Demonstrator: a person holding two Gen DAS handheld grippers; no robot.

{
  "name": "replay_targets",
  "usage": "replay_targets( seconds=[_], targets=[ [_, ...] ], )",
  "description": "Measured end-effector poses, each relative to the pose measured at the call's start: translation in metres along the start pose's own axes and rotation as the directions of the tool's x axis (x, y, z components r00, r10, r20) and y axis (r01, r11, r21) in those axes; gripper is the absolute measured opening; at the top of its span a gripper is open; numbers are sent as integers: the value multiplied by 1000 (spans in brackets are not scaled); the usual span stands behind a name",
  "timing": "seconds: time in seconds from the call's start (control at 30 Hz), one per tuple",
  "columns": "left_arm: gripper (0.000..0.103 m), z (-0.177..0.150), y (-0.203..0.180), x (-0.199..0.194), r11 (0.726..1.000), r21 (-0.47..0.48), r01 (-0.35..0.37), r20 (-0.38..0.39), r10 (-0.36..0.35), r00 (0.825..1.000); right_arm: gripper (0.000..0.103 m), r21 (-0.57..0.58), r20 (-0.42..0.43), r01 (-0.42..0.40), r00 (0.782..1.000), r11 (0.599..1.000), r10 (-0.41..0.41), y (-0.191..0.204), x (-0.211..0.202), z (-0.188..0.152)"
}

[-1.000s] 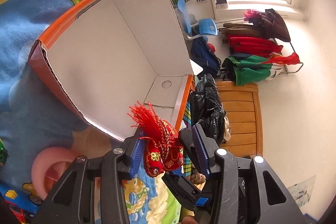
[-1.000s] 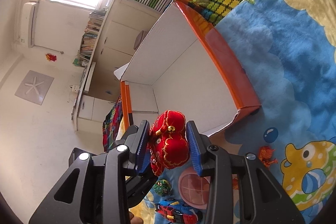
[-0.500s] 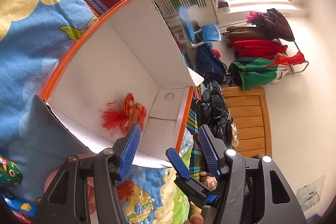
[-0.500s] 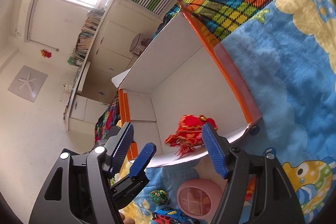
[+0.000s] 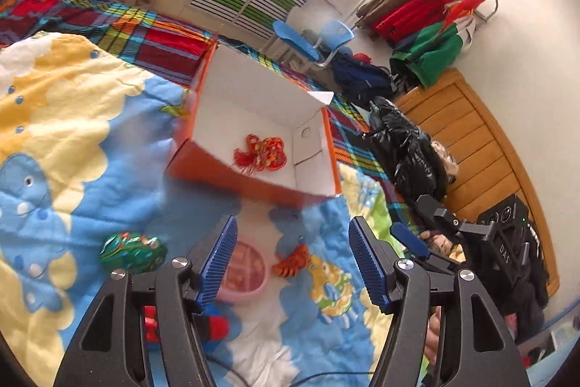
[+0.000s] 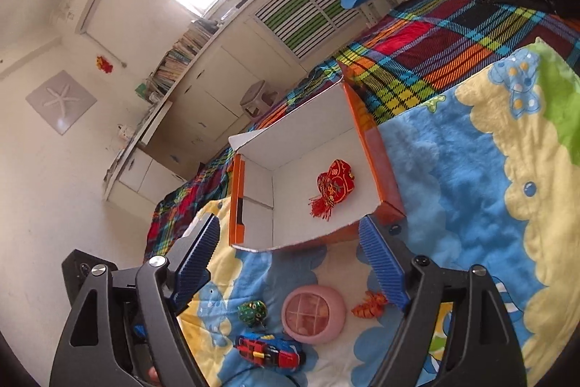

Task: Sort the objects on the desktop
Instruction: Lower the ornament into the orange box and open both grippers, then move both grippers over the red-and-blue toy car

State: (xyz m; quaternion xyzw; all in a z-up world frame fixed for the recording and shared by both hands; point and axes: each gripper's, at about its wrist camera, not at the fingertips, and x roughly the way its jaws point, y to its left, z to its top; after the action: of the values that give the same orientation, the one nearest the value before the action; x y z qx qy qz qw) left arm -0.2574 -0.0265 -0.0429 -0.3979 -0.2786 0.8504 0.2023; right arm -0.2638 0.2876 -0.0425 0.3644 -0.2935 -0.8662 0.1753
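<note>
Right wrist view: one orange box at frame centre holds one red embroidered pouch. Both claws, left claw and right claw, are spread and carry nothing. Lower frame, on the bed's cartoon blanket: one pink bowl, one green frog, one toy train, one orange lobster.

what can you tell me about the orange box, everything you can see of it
The orange box is an open-topped cardboard carton: orange outside, plain white inside, with folded flaps at one end, one of them showing a round punched hole. It sits upright on the blue and yellow cartoon blanket, its far end toward the plaid cover. Inside, a red embroidered pouch with a tassel lies on the white floor; nothing else shows in it. Neither gripper touches it.
</note>
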Motion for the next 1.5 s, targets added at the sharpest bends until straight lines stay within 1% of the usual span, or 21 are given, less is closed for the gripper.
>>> replay_targets(
  seconds=[0.07, 0.13, 0.2, 0.27, 0.37, 0.47, 0.57, 0.63, 0.73, 0.8, 0.9, 0.93, 1.03, 1.1, 1.17, 1.23, 1.3, 1.33, 1.37, 1.43, 1.5],
  targets=[
    [63, -22, 13, -14, 1000, -18, -26, 12, 26, 1000, 82, -1, -26, -3, 1000, 1000, 3, -4, -3, -21],
    [63, -46, 26, -25, 996, -38, -77, 42, 79, 996, 82, 51, -49, -21, 999, 998, 23, -12, 0, -44],
    [63, -64, 34, -33, 994, 0, -106, 46, 105, 993, 82, 74, -64, 5, 998, 997, 0, -20, 5, -69],
    [63, -76, 36, -36, 986, 86, -142, 20, 141, 990, 82, 6, -75, 45, 996, 999, -45, -16, 9, -92],
    [63, -84, 34, -37, 952, 249, -177, -10, 186, 983, 82, -210, -144, 55, 986, 976, -87, 3, 22, -119],
    [63, -84, 35, -37, 915, 355, -191, -45, 220, 974, 82, -447, -188, 25, 975, 894, -121, 28, 34, -138],
    [63, -79, 39, -36, 878, 451, -161, -102, 230, 968, 82, -600, -235, -50, 965, 798, -116, 50, 43, -148],
    [63, -73, 38, -32, 842, 521, -139, -153, 252, 956, 82, -701, -261, -88, 955, 708, -140, 62, 50, -152],
    [63, -68, 30, -21, 743, 663, -91, -214, 304, 928, 82, -816, -312, -159, 931, 556, -191, 75, 63, -162],
    [63, -62, 28, -10, 721, 693, -9, -290, 289, 912, 81, -853, -347, -216, 915, 475, -207, 80, 71, -167],
    [63, -52, 29, 15, 704, 708, 53, -391, 328, 860, 82, -878, -383, -269, 891, 395, -244, 84, 87, -171],
    [64, -50, 28, 22, 689, 721, 75, -417, 345, 841, 82, -880, -390, -278, 886, 386, -250, 86, 92, -172],
    [64, -49, 26, 39, 616, 778, 122, -449, 410, 794, 82, -861, -441, -322, 859, 394, -261, 87, 111, -170],
    [64, -52, 23, 47, 547, 824, 147, -438, 450, 778, 82, -860, -462, -340, 836, 380, -297, 89, 123, -173],
    [70, -60, 20, 53, 474, 862, 179, -424, 482, 766, 82, -858, -481, -374, 824, 351, -300, 91, 129, -178],
    [73, -64, 22, 60, 451, 868, 206, -438, 502, 746, 82, -858, -495, -404, 814, 316, -303, 94, 132, -183],
    [73, -67, 26, 65, 460, 859, 225, -462, 508, 727, 84, -863, -495, -420, 817, 281, -297, 94, 134, -186],
    [74, -68, 28, 67, 471, 847, 247, -487, 499, 716, 84, -862, -499, -426, 811, 275, -307, 92, 137, -187],
    [74, -69, 30, 68, 470, 842, 264, -499, 495, 711, 84, -853, -514, -440, 797, 279, -316, 90, 141, -188],
    [74, -75, 31, 70, 437, 853, 285, -493, 497, 714, 85, -831, -551, -470, 769, 297, -324, 86, 147, -187],
    [75, -80, 31, 71, 402, 856, 324, -500, 491, 713, 85, -817, -571, -487, 759, 310, -313, 83, 151, -185]
  ],
)
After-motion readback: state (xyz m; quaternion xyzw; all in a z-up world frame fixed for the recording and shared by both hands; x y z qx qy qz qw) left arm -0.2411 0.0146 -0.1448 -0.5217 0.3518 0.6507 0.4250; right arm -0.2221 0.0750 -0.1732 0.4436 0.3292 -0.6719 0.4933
